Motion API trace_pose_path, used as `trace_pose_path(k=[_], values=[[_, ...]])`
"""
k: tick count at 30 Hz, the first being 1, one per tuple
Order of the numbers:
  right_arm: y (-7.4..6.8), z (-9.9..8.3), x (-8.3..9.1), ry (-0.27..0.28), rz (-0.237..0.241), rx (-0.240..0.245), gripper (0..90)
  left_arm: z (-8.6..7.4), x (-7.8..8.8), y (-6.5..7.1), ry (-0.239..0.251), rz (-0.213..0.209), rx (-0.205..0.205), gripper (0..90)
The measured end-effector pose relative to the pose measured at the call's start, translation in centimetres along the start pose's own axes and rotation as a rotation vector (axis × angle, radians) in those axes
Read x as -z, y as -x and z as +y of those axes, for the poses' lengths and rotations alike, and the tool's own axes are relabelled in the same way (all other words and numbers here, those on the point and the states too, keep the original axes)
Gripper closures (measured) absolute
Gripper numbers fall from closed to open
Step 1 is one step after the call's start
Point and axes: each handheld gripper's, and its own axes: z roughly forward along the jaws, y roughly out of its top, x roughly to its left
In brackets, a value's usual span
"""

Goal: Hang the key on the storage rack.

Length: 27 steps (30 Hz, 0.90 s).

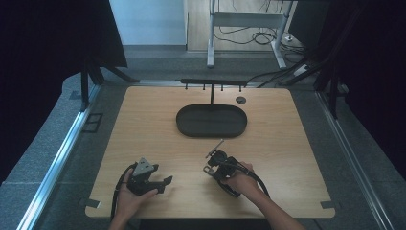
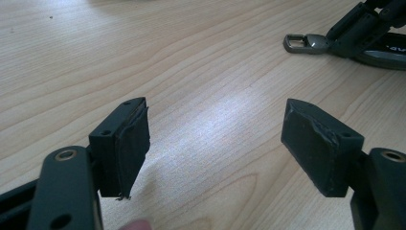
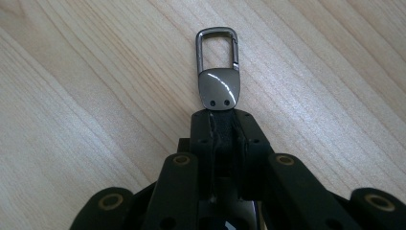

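A metal key-ring clasp point(image 3: 218, 62) with a rectangular snap loop and a shiny plate lies low over the wooden table point(image 1: 143, 124). My right gripper point(image 3: 222, 125) is shut on the dark strap behind that plate. In the high view the right gripper point(image 1: 214, 168) is at front centre with the clasp point(image 1: 209, 169) at its tip. My left gripper point(image 1: 165, 184) rests at the front left, held in a hand, with its jaws apart. In the left gripper view the left gripper point(image 2: 215, 143) is open over bare wood, and the clasp point(image 2: 306, 43) lies farther off at top right.
A black oval tray point(image 1: 191, 128) sits at the table's middle back. A thin post rises from it to a bar with several small hooks point(image 1: 213, 82). A round cable hole point(image 1: 241, 99) lies to the tray's right. Dark curtains flank the table.
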Motion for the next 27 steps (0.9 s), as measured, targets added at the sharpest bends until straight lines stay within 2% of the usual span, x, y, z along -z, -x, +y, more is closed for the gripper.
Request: trace_pose_path(k=[17, 27], values=[[0.2, -0.6, 0.2, 0.055, 0.014, -0.001, 80.6, 0.0, 0.1, -0.1, 0.002, 0.001, 0.002, 25.4], [0.4, -1.6, 0.9, 0.122, 0.019, -0.015, 80.7, 0.0, 0.0, 0.0, 0.000, 0.002, 0.000, 25.4]])
